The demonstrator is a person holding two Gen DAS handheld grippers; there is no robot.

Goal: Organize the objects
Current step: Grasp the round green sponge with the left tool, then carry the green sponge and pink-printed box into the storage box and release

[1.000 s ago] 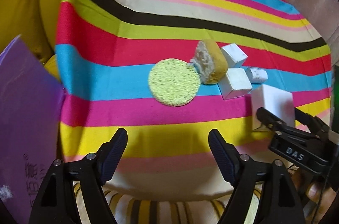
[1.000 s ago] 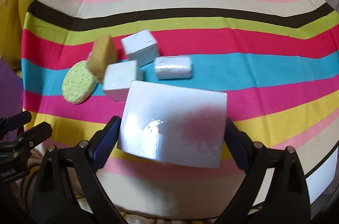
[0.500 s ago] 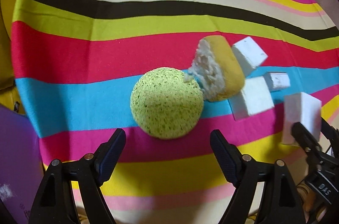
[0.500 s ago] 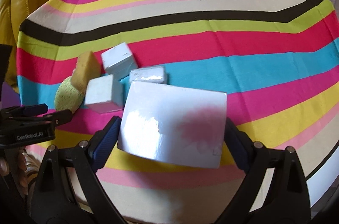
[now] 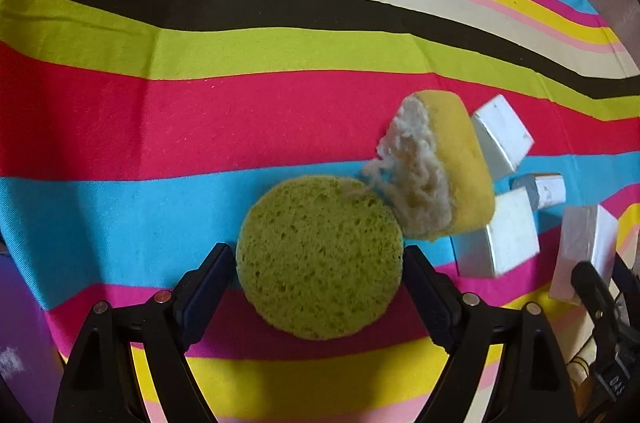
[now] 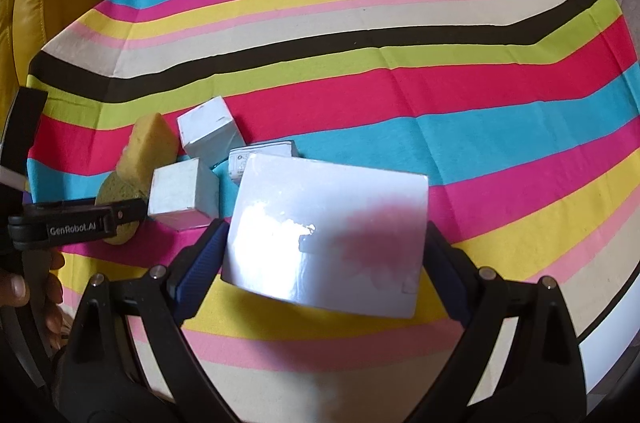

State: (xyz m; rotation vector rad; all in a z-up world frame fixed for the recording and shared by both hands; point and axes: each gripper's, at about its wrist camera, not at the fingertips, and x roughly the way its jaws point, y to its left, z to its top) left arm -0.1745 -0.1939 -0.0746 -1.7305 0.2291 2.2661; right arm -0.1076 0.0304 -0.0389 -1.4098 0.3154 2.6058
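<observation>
Left tool [image 5: 318, 269] sits with its fingers apart on either side of the round green sponge [image 5: 320, 257] — pads close to its edge, contact unclear, not clamped. Sponge is a flat porous disc, lime-green, lying on the blue and pink stripes of the striped cloth [image 5: 200, 127] covering the worktop. Touching its upper right edge: a yellow sponge [image 5: 460, 159] tipped on its side, frayed white fibre face toward the disc. Just right of that, three small white boxes [image 5: 500, 243] clustered together.

Right tool [image 6: 324, 249] is clamped on a large white box [image 6: 326, 235] — glossy, flat, glare on its left half and a pink reflection on its right, held above the cloth near the small boxes. A hand [image 6: 24, 295] shows at the left edge of the right wrist view.
</observation>
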